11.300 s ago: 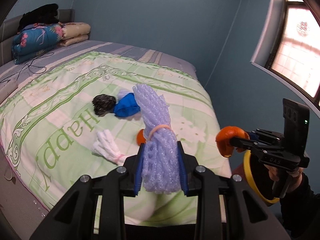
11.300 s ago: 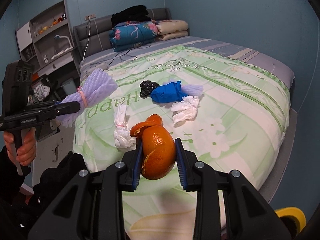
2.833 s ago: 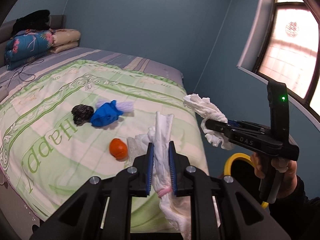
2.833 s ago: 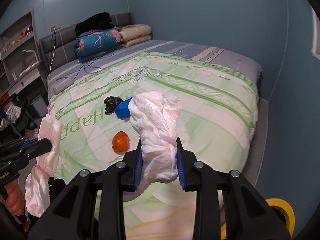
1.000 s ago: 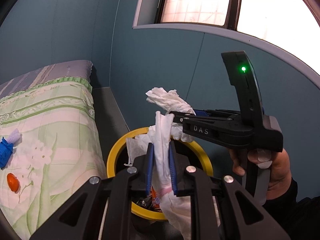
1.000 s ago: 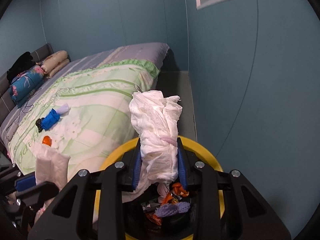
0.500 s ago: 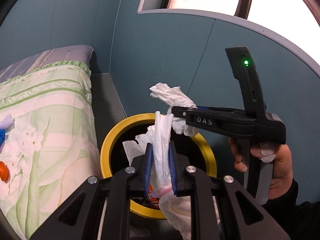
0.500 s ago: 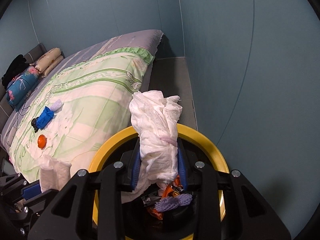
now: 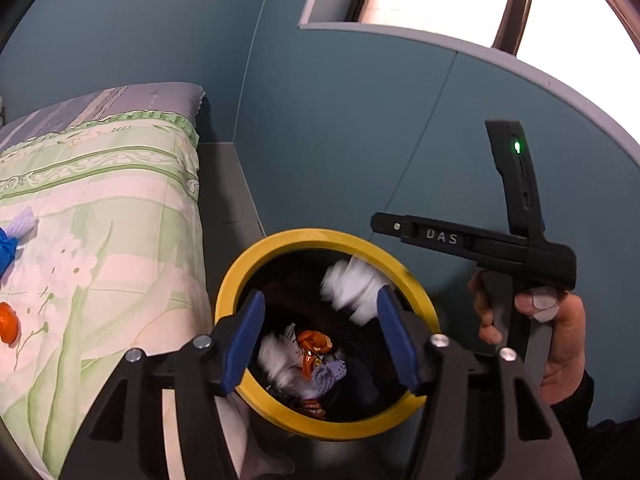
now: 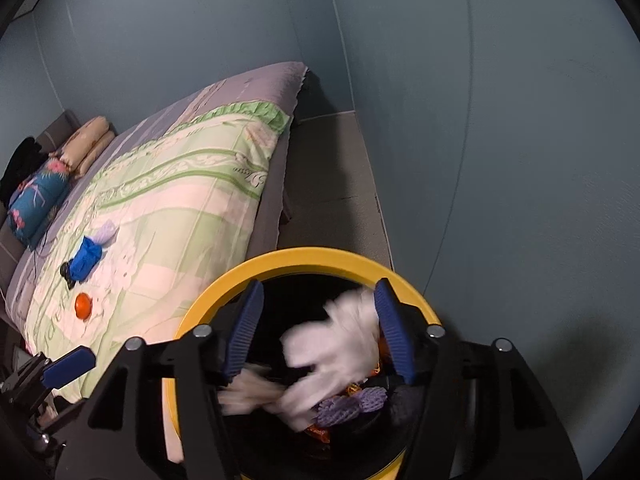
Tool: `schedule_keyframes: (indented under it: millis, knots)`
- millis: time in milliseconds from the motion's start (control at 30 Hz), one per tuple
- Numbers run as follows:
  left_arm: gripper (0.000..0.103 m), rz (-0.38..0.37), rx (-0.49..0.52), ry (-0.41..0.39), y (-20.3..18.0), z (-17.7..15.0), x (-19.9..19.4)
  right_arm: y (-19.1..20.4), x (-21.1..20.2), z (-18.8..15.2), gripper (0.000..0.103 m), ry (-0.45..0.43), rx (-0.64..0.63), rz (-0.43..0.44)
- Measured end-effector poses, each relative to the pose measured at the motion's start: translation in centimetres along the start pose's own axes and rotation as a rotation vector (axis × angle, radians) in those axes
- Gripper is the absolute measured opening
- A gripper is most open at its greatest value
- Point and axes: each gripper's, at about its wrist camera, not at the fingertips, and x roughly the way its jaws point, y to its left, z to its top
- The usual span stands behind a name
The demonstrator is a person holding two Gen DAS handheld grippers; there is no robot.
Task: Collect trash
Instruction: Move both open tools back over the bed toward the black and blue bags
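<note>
A yellow-rimmed trash bin (image 9: 240, 280) stands on the floor beside the bed and also shows in the right wrist view (image 10: 320, 258). My left gripper (image 9: 320, 340) is open and empty over it. My right gripper (image 10: 318, 328) is open over it too. Two white paper wads are blurred in mid-fall inside the bin: one (image 9: 352, 292) near the rim, one (image 9: 276, 360) lower down. In the right wrist view the bigger wad (image 10: 336, 348) drops between my fingers. Orange peel (image 9: 314, 342) and purple foam net (image 10: 352, 398) lie in the bin.
On the green bed cover (image 10: 180, 216) lie an orange (image 10: 83, 305), a blue wad (image 10: 86, 258) with a black lump beside it, and a pale purple piece (image 10: 105, 231). Blue walls close in at right. A grey floor strip (image 10: 328, 168) runs between bed and wall.
Both grippers have opened over the bin and let go of their white paper wads, which now fall into it. Both grippers have also moved closer above the bin.
</note>
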Motion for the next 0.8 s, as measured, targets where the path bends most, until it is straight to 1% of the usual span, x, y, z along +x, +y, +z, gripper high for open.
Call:
schedule_keyframes:
  millis: [67,167,300,367,433,500,633,700,800]
  knots:
    - [0.064,-0.001,-0.021,-0.019,0.6,0.1,-0.6,-0.2,-0.3,0.2,0.057,-0.015,0.013,0.01]
    - [0.067,0.017,-0.031,-0.038,1.5,0.3,-1.4,0.0,-1.0,0.4,0.06,-0.063,0.009,0.024]
    - [0.069,0.065,-0.047,-0.068,3.3,0.6,-2.6,0.8,-2.3,0.8,0.062,-0.135,-0.017,0.059]
    - [0.073,0.089,-0.061,-0.084,4.5,0.8,-3.5,1.8,-2.7,1.1,0.063,-0.166,-0.037,0.084]
    - [0.073,0.118,-0.07,-0.102,5.8,0.9,-4.5,3.0,-3.0,1.4,0.064,-0.187,-0.061,0.107]
    - [0.074,0.166,-0.089,-0.12,7.4,1.1,-5.5,4.4,-3.1,1.6,0.065,-0.201,-0.089,0.133]
    - [0.075,0.204,-0.148,-0.148,10.7,1.0,-7.4,7.4,-2.6,1.8,0.066,-0.204,-0.142,0.19]
    - [0.077,0.234,-0.179,-0.171,12.6,1.0,-8.7,9.2,-2.2,1.8,0.068,-0.2,-0.166,0.226]
    - [0.08,0.265,-0.23,-0.188,15.3,1.0,-10.3,11.8,-1.4,2.0,0.069,-0.194,-0.2,0.265]
